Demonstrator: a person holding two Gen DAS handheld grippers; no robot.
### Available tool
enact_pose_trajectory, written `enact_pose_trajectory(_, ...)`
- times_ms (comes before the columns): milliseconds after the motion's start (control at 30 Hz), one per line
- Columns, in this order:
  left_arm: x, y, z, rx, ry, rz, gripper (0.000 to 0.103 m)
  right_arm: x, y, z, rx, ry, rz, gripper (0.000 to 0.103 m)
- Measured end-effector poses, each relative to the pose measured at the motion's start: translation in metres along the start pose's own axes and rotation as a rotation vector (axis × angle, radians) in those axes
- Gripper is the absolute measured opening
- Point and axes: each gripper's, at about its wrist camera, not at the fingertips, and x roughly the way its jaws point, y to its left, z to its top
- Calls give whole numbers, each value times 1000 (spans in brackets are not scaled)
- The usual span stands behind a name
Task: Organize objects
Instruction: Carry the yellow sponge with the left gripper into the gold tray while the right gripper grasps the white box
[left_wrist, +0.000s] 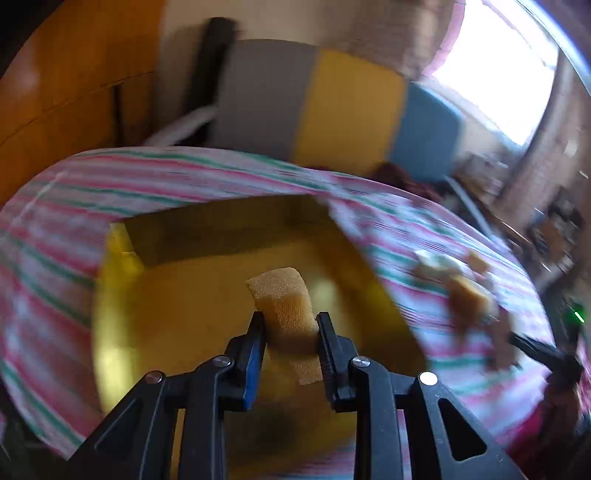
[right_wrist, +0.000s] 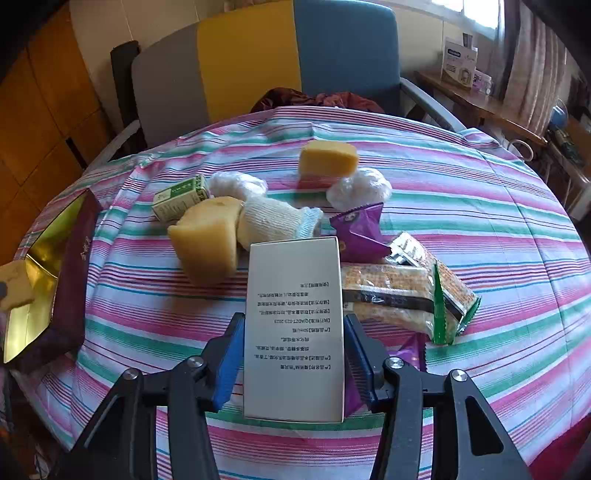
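Note:
My left gripper (left_wrist: 290, 321) is shut on a yellow sponge piece (left_wrist: 286, 295) and holds it over the gold-lined inside of an open box (left_wrist: 177, 295). The left wrist view is motion-blurred. In the right wrist view the same box (right_wrist: 70, 258), maroon outside and gold inside, sits at the table's left edge, with the held sponge (right_wrist: 14, 286) over it. My right gripper (right_wrist: 293, 325) is shut on a white carton with printed text (right_wrist: 295, 325), held above the striped cloth.
On the striped tablecloth (right_wrist: 461, 221) lie two yellow sponge blocks (right_wrist: 207, 240) (right_wrist: 327, 158), a small green-white box (right_wrist: 181, 197), a white sock (right_wrist: 273, 219), two plastic wads (right_wrist: 360, 188), a purple packet (right_wrist: 358, 232) and cracker packs (right_wrist: 402, 291). A grey-yellow-blue chair (right_wrist: 258, 55) stands behind.

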Motion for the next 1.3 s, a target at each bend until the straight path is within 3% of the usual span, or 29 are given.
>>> enact_pose_trajectory(300,52,76,37,-56,45,173,27,-4,5,0,-21,-31,17,51)
enact_pose_trajectory(633,90,99,64,-62,49,276,33,-4,7,1,-24,-44,23,51)
enact_pose_trajectory(800,72,100,70,-113,35,232,42,-7,7,1,-14,-60,34,51)
enact_pose_trajectory(933,41,102,60,-135,-17,222,43,-13,5,2,2,-83,41,51)
enact_pose_trajectory(1133,-6,91,21,-133,-49,192,43,-26,13,5,19,-112,67,51)
enact_pose_trajectory(1300,-31,76,-16,-116,-44,166,43,-39,58,11,-23,-133,145,51)
